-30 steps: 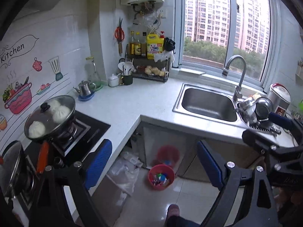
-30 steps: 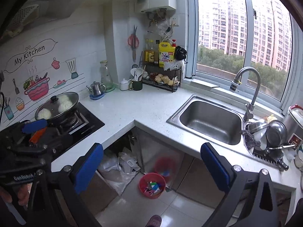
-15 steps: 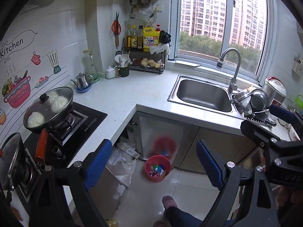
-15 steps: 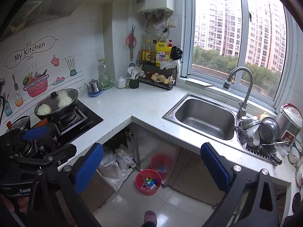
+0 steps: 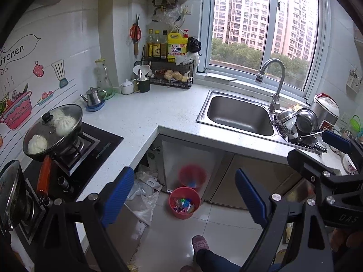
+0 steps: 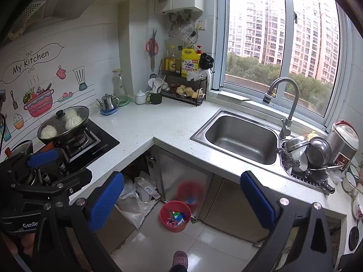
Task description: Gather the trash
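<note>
Trash bin (image 5: 184, 202), red, sits on the floor tiles at the foot of the cabinet under the sink, w/ coloured wrappers inside. Both my grippers are held high above it, well apart from it.

Near: L gripper (image 5: 185, 195) jaws spread wide, nothing between the blue pads. R gripper (image 6: 180, 198) same: wide open, empty. Each shows at the edge of the other's view, R at the far right of the left wrist view, L at the far left of the right wrist view, so the two are side by side at approx the same height.

Mid: in the left wrist view the bin lies just about centred between the pads, below and ahead. In the right wrist view, bin (image 6: 175, 215) sits a bit left of centre. Judgement: L is lined up slightly better, but neither is clearly nearer. Bin is round, upright, mouth up, so no long axis to match; approach is straight down and fwd.

Left of bin: crumpled plastic bags (image 5: 145, 195) under the counter corner, touching the floor, just beside the bin. Poss. trash; can't confirm.

Far: countertop (image 5: 145, 115) looks bare of loose scraps from here; sink (image 5: 238, 115) basin shows nothing I can make out.
</note>
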`<state>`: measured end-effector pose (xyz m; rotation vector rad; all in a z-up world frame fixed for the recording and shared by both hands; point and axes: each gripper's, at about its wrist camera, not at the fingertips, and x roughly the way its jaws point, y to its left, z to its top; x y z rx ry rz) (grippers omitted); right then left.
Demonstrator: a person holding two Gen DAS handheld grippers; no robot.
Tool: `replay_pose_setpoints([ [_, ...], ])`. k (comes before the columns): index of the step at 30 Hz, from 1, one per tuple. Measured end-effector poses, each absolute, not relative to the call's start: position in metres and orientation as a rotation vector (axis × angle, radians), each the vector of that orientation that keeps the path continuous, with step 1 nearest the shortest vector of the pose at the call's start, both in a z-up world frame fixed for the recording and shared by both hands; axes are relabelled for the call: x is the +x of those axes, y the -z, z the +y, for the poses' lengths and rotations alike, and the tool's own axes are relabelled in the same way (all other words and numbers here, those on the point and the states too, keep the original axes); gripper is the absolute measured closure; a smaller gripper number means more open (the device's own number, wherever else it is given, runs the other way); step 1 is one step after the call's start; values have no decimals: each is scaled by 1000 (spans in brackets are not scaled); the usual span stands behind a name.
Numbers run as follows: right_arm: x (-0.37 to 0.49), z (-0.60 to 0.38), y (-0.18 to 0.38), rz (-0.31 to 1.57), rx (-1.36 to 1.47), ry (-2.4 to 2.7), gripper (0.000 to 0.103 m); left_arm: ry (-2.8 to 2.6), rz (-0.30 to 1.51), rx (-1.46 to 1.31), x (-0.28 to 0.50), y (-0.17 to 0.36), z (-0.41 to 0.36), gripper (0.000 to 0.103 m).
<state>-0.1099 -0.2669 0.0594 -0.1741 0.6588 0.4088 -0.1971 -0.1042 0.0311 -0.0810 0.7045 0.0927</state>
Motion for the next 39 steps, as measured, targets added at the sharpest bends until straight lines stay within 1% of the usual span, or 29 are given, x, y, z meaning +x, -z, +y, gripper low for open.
replay_pose_setpoints([
  [12, -97, -271, -63, 662, -166, -408, 1, -94, 707, -77, -184, -32, -115, 14],
  [39, -78, -263, -66, 659, -195, -423, 1, -124, 713, -116, -147, -32, -112, 14],
])
